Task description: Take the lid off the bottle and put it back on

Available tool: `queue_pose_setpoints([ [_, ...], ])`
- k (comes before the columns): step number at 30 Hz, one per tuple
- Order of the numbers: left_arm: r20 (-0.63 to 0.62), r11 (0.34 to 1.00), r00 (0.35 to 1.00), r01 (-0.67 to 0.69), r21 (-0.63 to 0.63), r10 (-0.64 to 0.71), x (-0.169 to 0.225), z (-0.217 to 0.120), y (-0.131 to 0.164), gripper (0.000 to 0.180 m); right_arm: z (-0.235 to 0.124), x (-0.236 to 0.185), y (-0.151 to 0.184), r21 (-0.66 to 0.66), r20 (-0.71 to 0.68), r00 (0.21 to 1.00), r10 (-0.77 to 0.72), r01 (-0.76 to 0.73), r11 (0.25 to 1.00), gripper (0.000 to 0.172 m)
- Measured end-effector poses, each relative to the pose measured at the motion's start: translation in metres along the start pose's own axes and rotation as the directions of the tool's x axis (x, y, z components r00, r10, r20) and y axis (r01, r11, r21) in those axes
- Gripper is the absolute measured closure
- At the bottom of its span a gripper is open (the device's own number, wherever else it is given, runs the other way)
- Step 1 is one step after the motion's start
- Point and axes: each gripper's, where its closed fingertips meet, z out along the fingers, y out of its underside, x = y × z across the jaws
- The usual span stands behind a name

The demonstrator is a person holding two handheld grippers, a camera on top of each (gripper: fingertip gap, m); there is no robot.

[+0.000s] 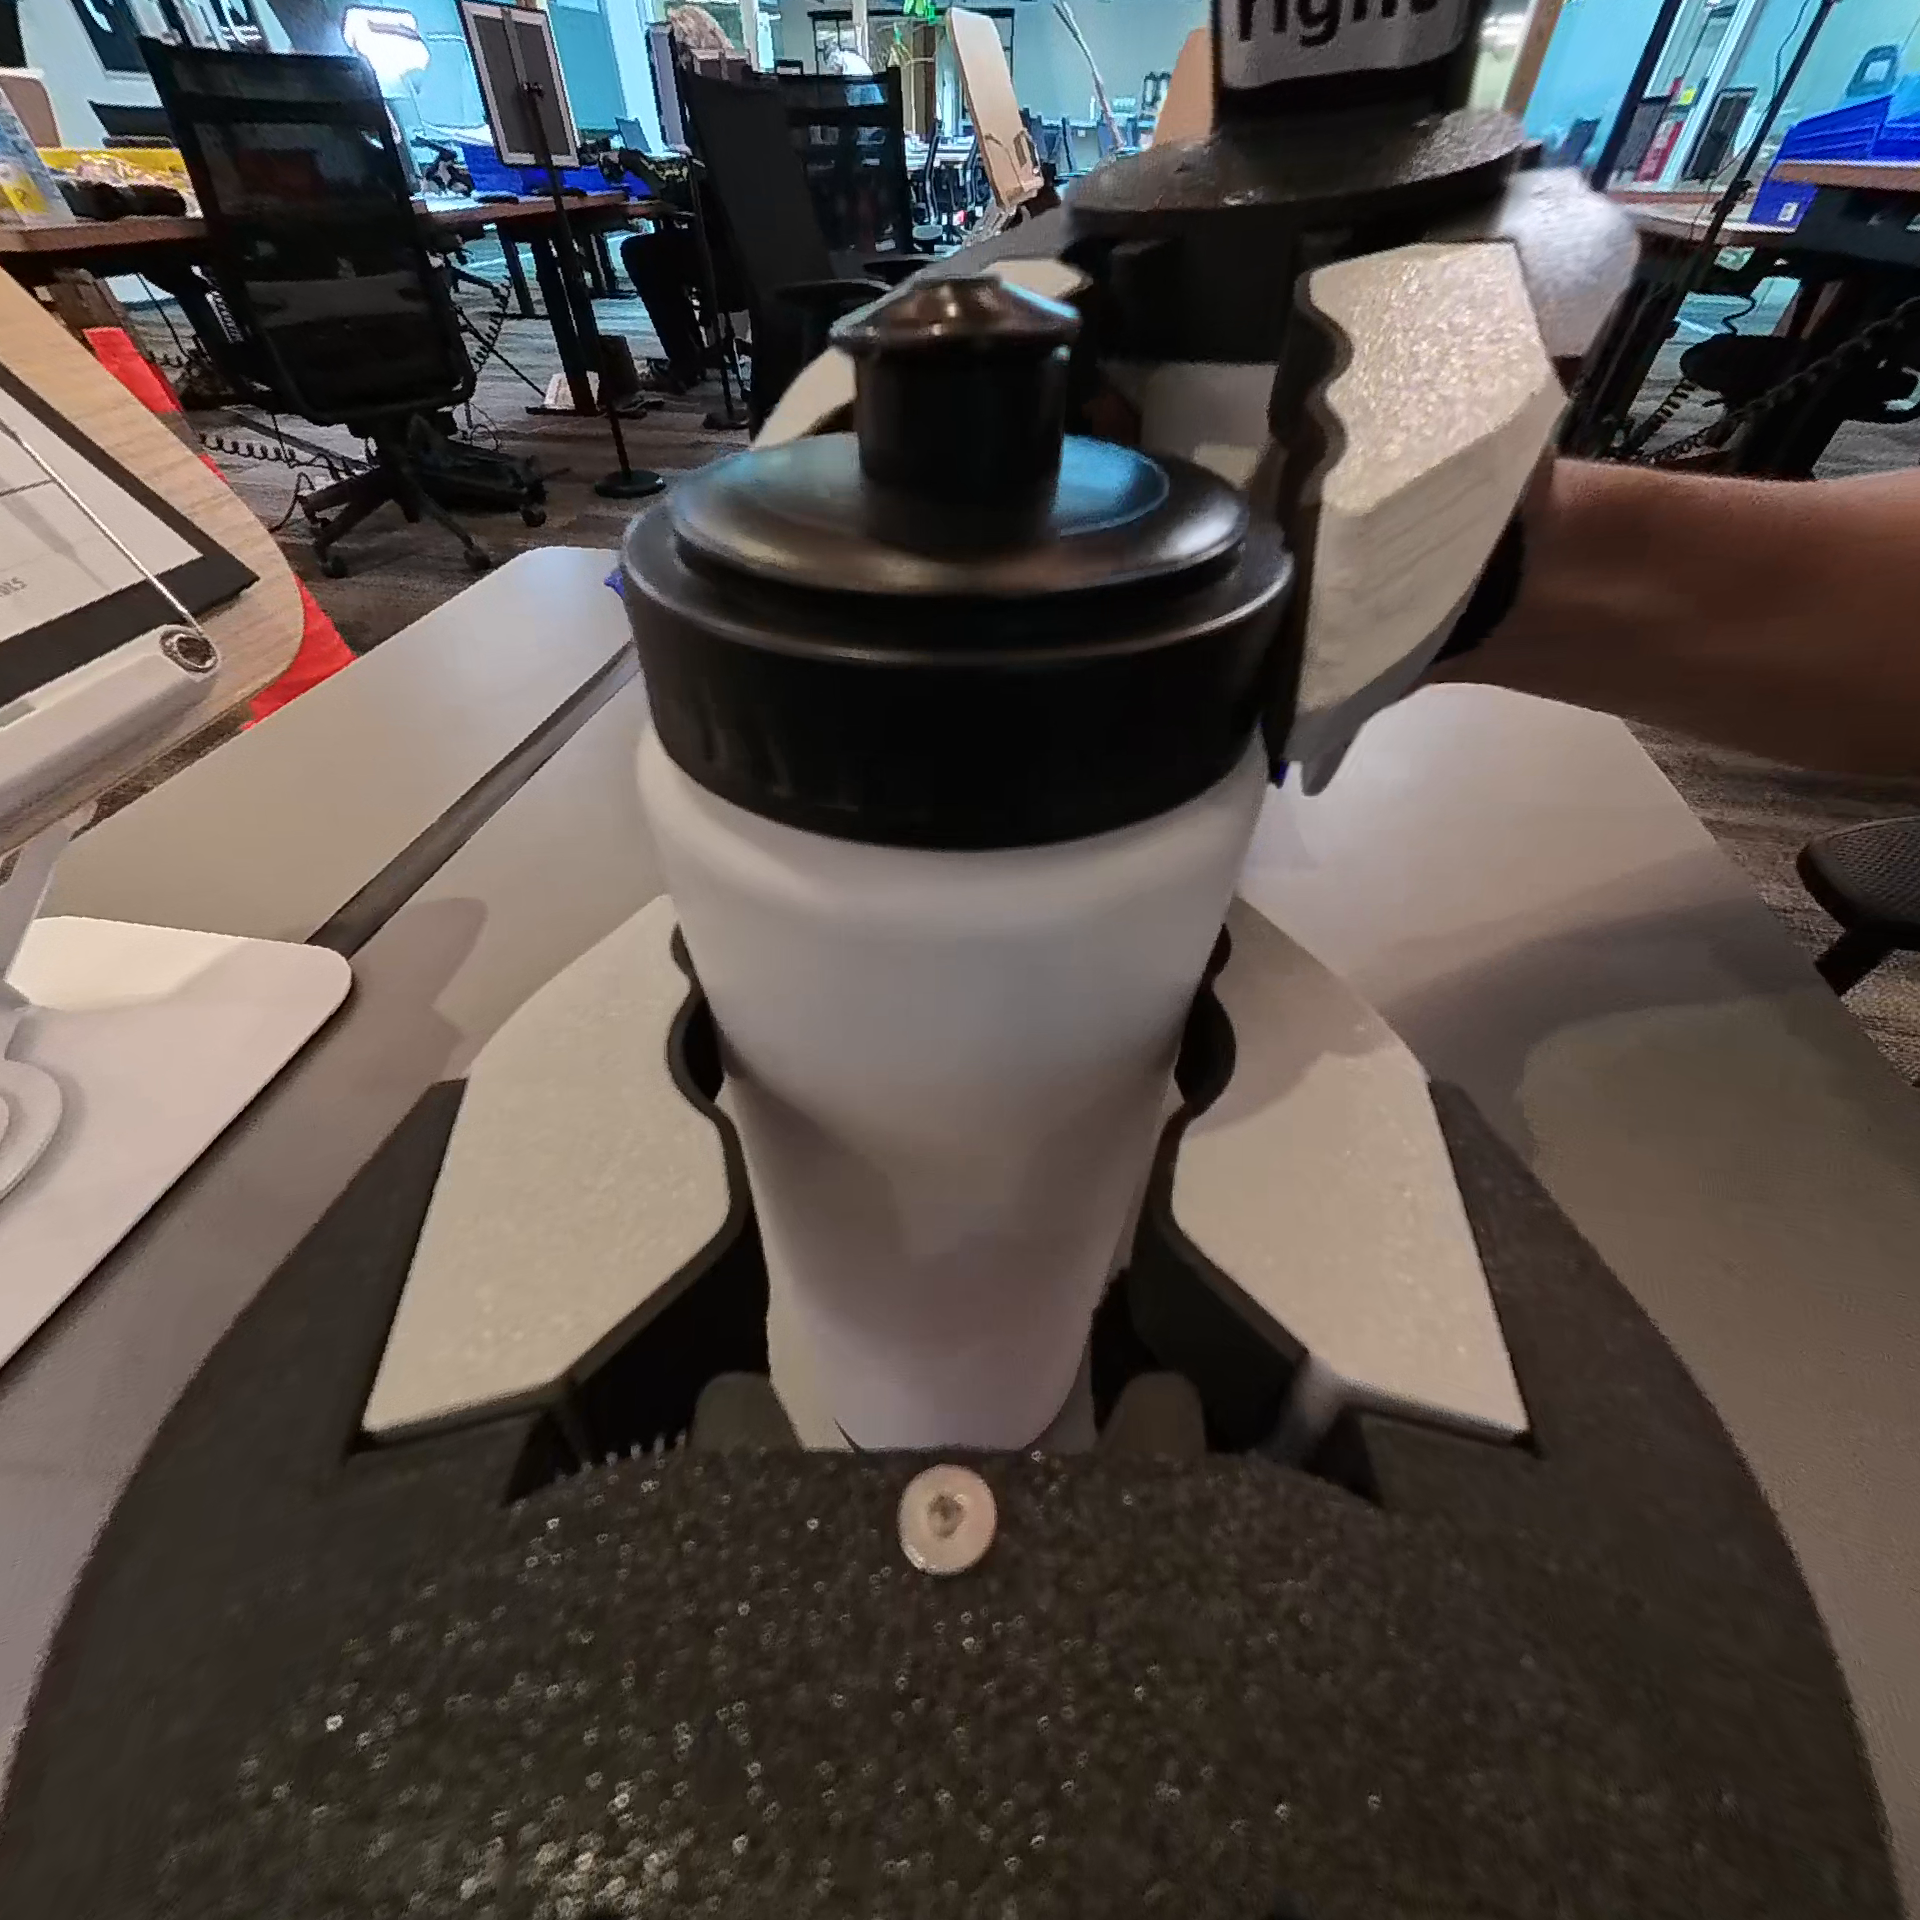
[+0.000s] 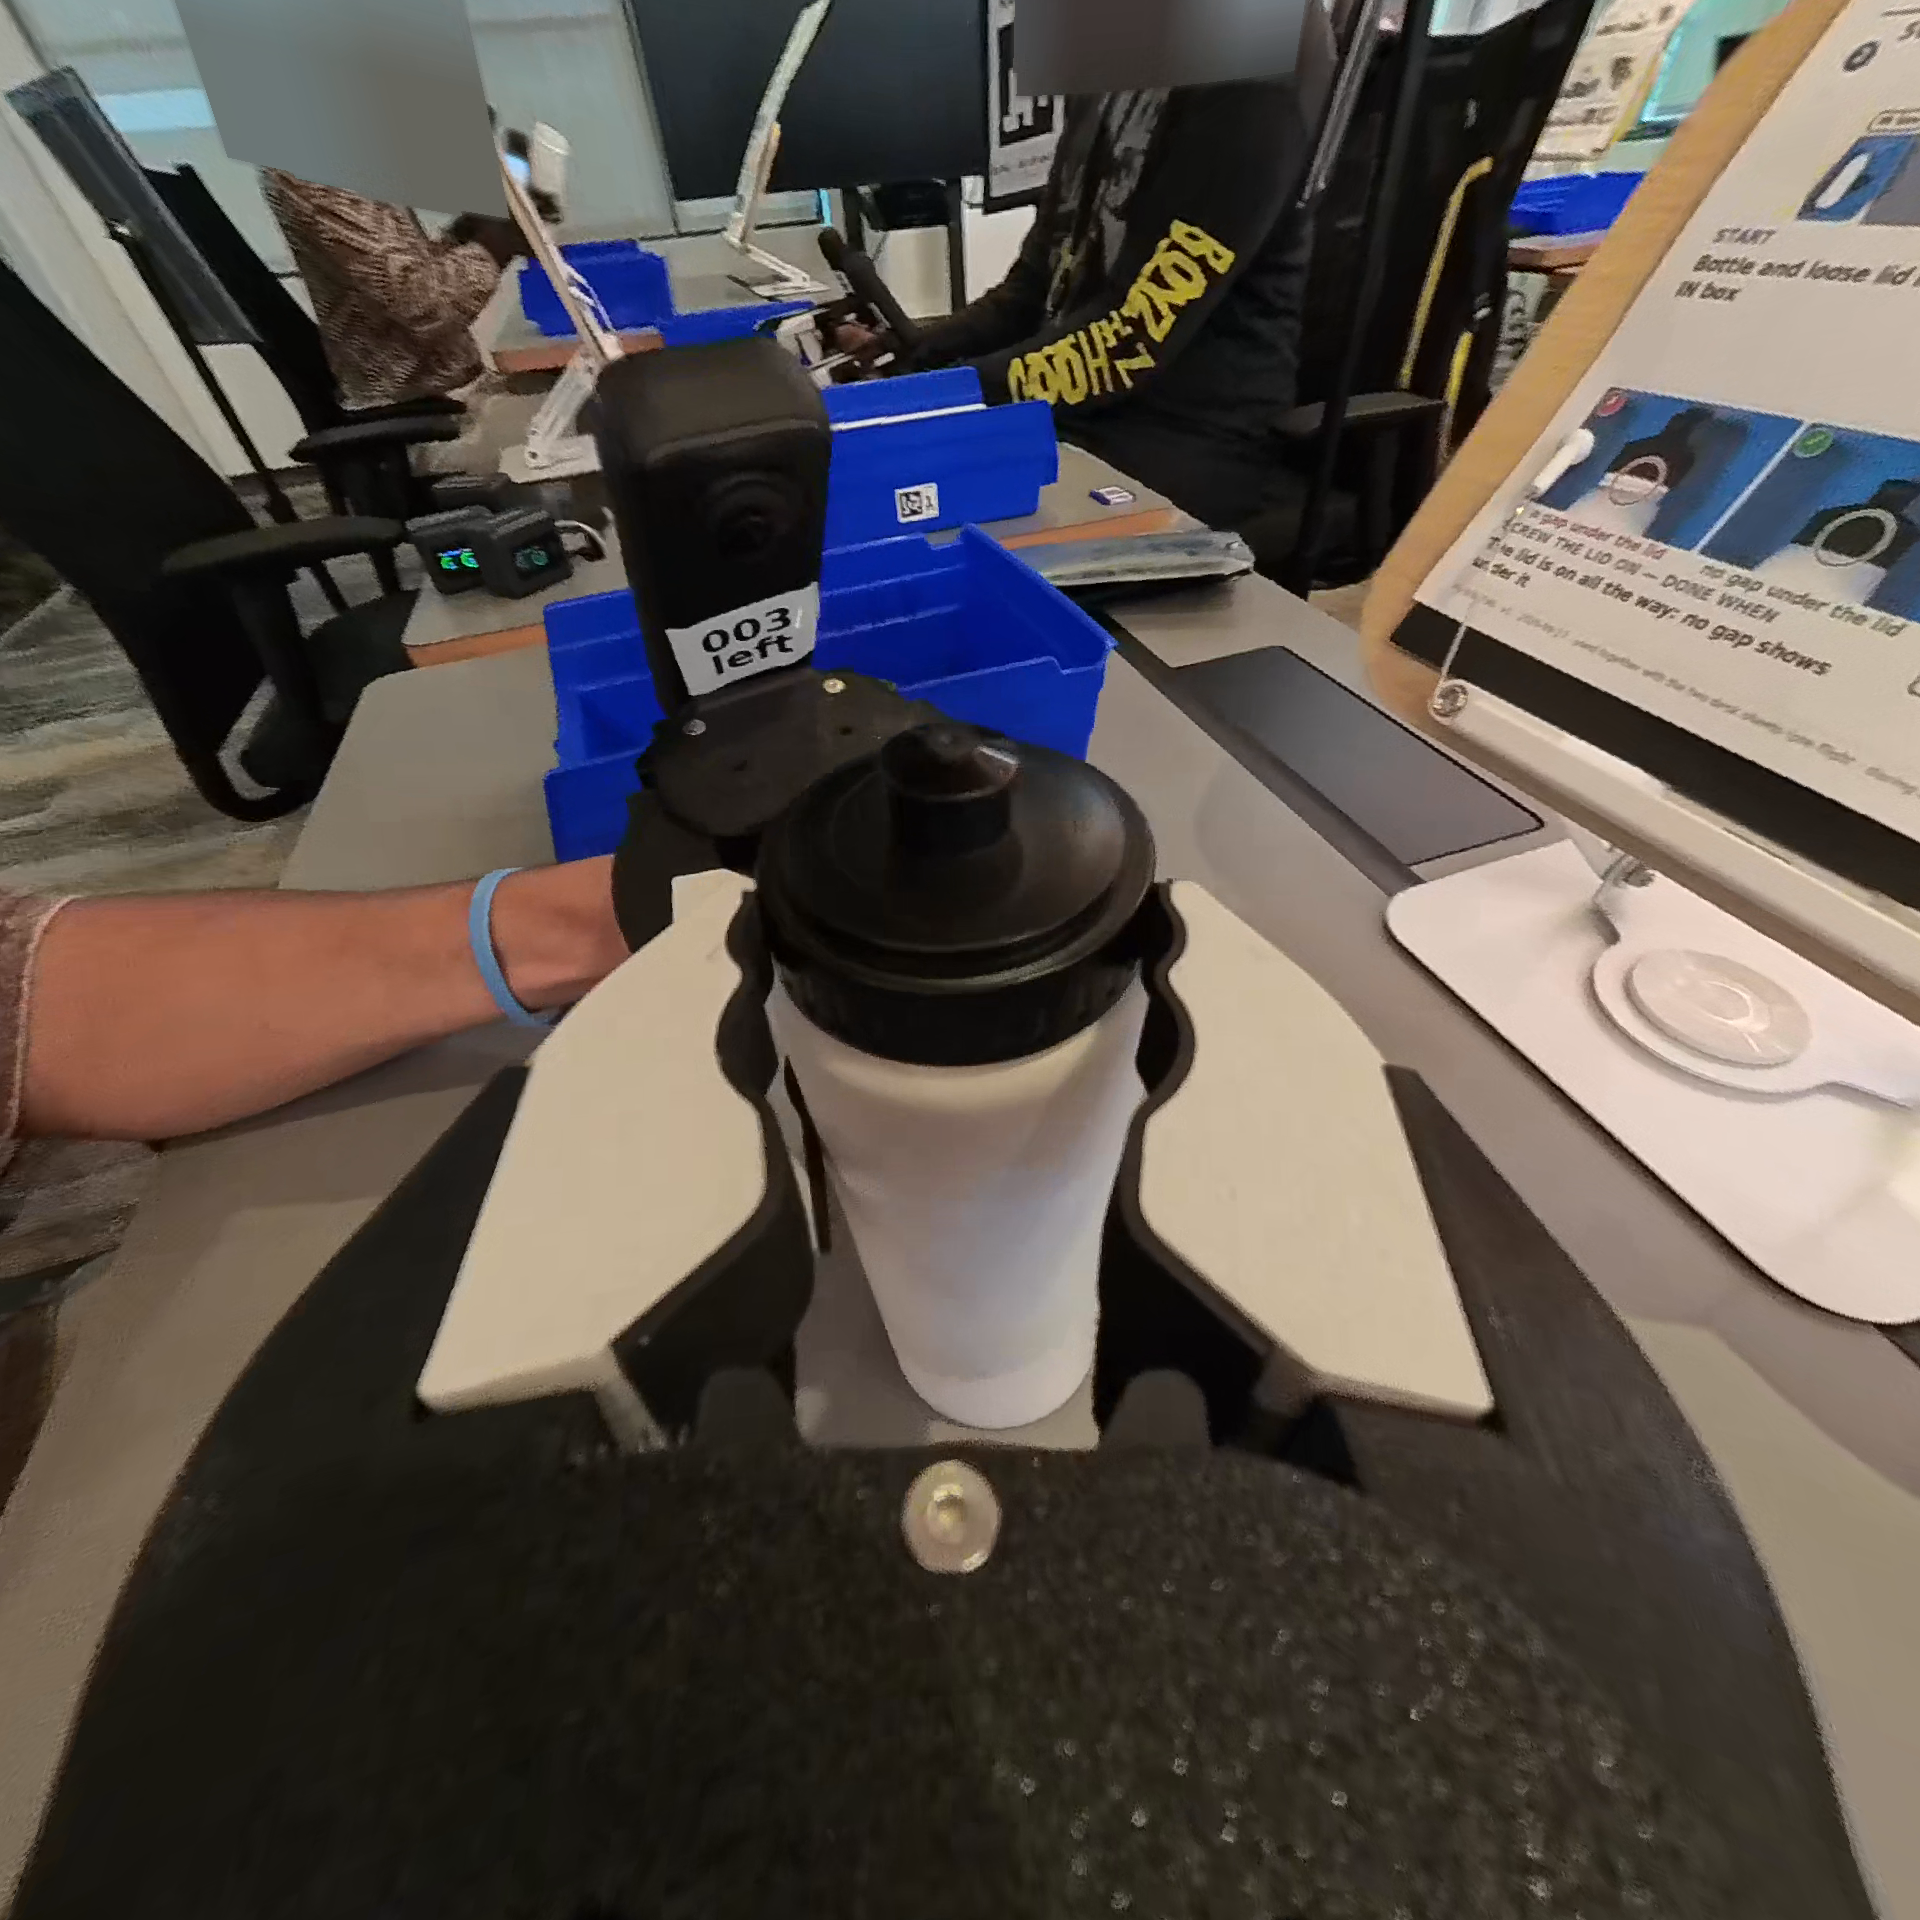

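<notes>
white bottle, black lid

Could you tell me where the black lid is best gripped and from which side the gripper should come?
Grip the lid on its wide ribbed outer band, with fingers on opposite sides, coming in level from the side. The band is round and upright on the white bottle, so it suits turning; the narrow spout on top gives less hold. The right gripper already straddles that band.

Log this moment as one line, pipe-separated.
stage: lid on bottle | left gripper: clamped on white bottle body | right gripper: fingers around black lid | bottle: upright on table
</notes>
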Motion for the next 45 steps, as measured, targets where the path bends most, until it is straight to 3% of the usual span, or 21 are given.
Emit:
queue_pose_setpoints([
  [9, -0.014, 1.000, 1.000, 0.004, 0.000, -0.004, 0.001, 0.000, 0.000, 0.093, 0.000, -0.002, -0.002, 0.028, 0.184, 0.983, -0.025, 0.020, 0.999, 0.102],
  [12, -0.011, 1.000, 1.000, 0.012, -0.006, -0.012, 0.001, 0.000, 0.000, 0.093, -0.001, -0.001, -0.001, -0.041, 0.179, 0.983, -0.038, 0.046, 0.998, 0.102],
  [17, 0.014, 1.000, 1.000, 0.014, -0.011, -0.013, 0.000, 0.000, 0.000, 0.093, -0.008, 0.012, 0.000, -0.263, 0.053, 0.999, -0.001, 0.015, 0.965, 0.084],
  [19, 0.026, 1.000, 1.000, 0.016, -0.007, -0.016, -0.001, 0.000, 0.000, 0.093, -0.010, 0.011, 0.000, -0.313, -0.009, 1.000, 0.005, -0.007, 0.950, 0.086],
  [23, 0.043, 1.000, 0.999, 0.013, -0.007, -0.012, 0.000, 0.001, 0.000, 0.093, -0.005, 0.005, 0.000, -0.263, -0.147, 0.988, 0.054, -0.091, 0.960, 0.092],
  [28, 0.020, 1.000, 1.000, 0.017, 0.003, -0.017, 0.001, 0.001, 0.000, 0.093, 0.000, 0.001, 0.000, -0.120, -0.198, 0.978, 0.067, -0.093, 0.988, 0.101],
  [39, -0.021, 1.000, 1.000, 0.013, 0.013, -0.013, 0.002, 0.003, -0.001, 0.093, -0.002, -0.001, 0.002, -0.134, 0.082, 0.996, 0.024, -0.013, 0.991, 0.101],
  [45, -0.034, 1.000, 0.999, 0.006, 0.007, -0.006, 0.005, 0.004, -0.001, 0.093, -0.005, -0.005, 0.001, -0.089, 0.363, 0.931, -0.025, 0.062, 0.994, 0.101],
])
